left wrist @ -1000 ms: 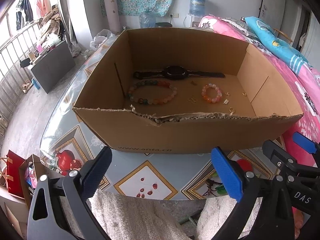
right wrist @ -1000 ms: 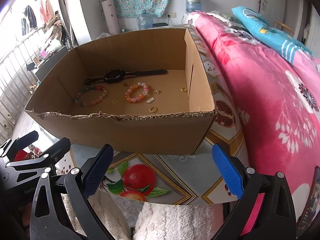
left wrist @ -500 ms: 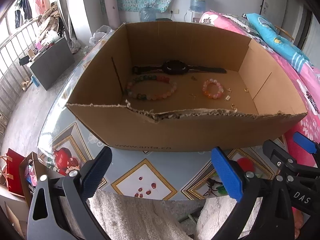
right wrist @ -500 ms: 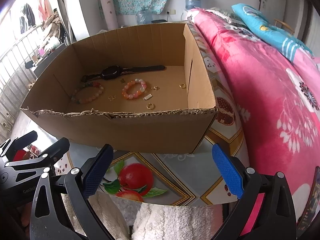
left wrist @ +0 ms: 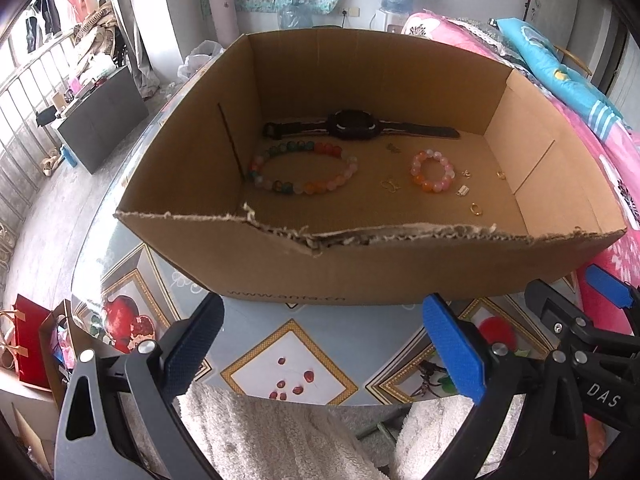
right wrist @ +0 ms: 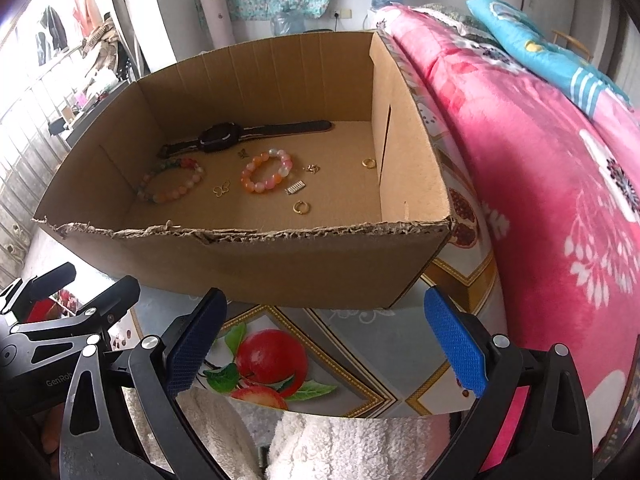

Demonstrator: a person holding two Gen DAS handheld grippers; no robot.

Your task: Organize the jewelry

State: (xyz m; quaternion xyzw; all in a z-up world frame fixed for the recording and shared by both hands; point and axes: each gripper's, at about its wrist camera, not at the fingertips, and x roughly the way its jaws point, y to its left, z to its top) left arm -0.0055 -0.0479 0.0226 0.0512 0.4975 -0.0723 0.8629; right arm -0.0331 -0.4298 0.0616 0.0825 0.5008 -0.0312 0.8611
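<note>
An open cardboard box (left wrist: 360,268) (right wrist: 280,264) stands on the table. Inside lie a black watch (left wrist: 354,126) (right wrist: 222,138), a large multicoloured bead bracelet (left wrist: 304,168) (right wrist: 172,184), a small orange-pink bead bracelet (left wrist: 432,170) (right wrist: 266,170), gold rings (right wrist: 302,207) (right wrist: 369,163) and small gold charms (left wrist: 390,186). My left gripper (left wrist: 324,348) is open and empty in front of the box's near wall. My right gripper (right wrist: 324,344) is open and empty, also before the near wall. Each gripper shows at the edge of the other's view.
The table (left wrist: 288,360) has a fruit-patterned cover. A pink floral quilt (right wrist: 540,168) lies on the bed to the right. The floor drops away at the left, with a grey cabinet (left wrist: 100,120) and red bags (left wrist: 28,344).
Both grippers have risen and tipped forward, so more of the box floor shows. The jewelry has not moved. Both grippers stay open.
</note>
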